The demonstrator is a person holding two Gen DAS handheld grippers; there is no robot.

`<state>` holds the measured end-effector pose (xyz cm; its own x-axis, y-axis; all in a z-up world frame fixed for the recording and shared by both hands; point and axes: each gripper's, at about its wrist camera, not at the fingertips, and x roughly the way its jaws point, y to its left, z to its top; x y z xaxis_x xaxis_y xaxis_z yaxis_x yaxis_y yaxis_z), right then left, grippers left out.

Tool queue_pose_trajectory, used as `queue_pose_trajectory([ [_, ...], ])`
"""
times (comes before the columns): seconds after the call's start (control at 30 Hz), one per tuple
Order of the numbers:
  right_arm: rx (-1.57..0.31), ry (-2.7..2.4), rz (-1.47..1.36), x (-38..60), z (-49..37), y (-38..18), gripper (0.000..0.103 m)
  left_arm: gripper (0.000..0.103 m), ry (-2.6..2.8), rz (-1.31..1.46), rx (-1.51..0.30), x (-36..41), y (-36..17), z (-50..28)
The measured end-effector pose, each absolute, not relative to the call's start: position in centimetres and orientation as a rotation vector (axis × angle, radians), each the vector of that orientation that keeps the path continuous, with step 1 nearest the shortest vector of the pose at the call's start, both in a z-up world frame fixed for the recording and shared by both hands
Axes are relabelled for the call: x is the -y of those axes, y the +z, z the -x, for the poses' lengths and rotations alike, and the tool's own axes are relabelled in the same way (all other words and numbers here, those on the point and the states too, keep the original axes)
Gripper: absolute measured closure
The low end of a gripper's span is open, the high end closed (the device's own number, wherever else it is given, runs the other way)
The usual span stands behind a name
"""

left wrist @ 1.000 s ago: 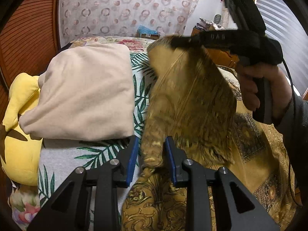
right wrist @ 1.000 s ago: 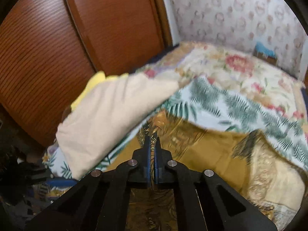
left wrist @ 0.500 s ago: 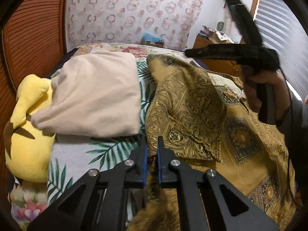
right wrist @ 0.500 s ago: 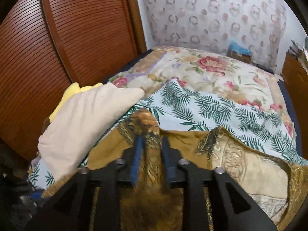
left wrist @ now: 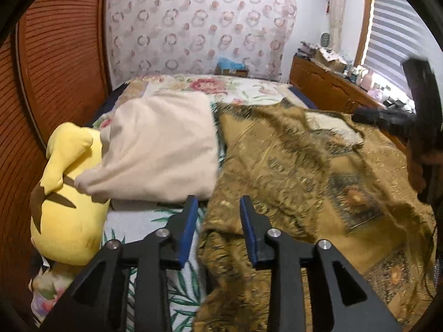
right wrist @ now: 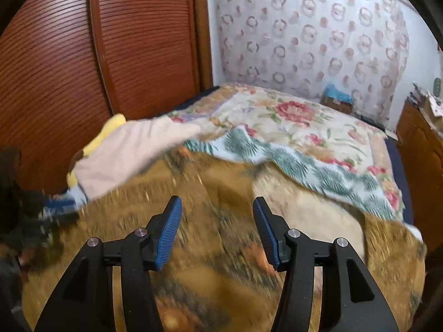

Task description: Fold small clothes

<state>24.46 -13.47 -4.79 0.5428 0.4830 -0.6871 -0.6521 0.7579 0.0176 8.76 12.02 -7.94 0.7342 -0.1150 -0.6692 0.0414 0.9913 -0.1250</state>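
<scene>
Jaws of left gripper [left wrist: 218, 207] & right gripper [right wrist: 217, 207] are being spread, just opened, nothing pinched. Gold patterned cloth [left wrist: 290, 171] is being left draped across frame centre/right; judged light, soft, slippery, best taken at corners. Beige folded garment [left wrist: 160, 149] is lying upper left, beyond.

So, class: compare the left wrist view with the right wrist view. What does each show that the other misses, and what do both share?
Only the left wrist view shows the window blind, the yellow plush toy's whole body and the left gripper, open.

Only the right wrist view shows the right gripper, open over the cloth, and more of the slatted wooden door.

Both show the gold patterned garment, the folded cream garment, the floral bedspread and the patterned curtain.
</scene>
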Motion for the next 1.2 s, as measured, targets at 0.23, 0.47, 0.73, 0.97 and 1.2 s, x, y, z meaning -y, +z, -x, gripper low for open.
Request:
queue_pose_trajectory([
  [0.23, -0.740, 0.564, 0.223, 21.9, -21.6, -5.9, 0.048, 0.058, -0.175, 0.069, -0.745, -8.6, -7.5, -10.2],
  [0.47, -0.757, 0.363, 0.171, 32.9, -19.4, -6.6, 0.048, 0.057, -0.228, 0.025, -0.812, -4.8, -9.2, -12.0],
  [0.73, -0.820, 0.182, 0.089, 43.4, -19.0, -7.9, 0.049, 0.056, -0.248, -0.014, -0.860, -2.9, -10.4, -12.8],
  [0.97, -0.875, 0.170, -0.022, 47.0, -18.8, -9.3, 0.049, 0.053, -0.254, -0.029, -0.872, -2.6, -10.8, -12.9],
  [1.2, -0.882, 0.212, -0.081, 47.0, -19.5, -9.7, 0.060, 0.048, -0.241, -0.082, -0.876, -1.7, -10.8, -12.9],
])
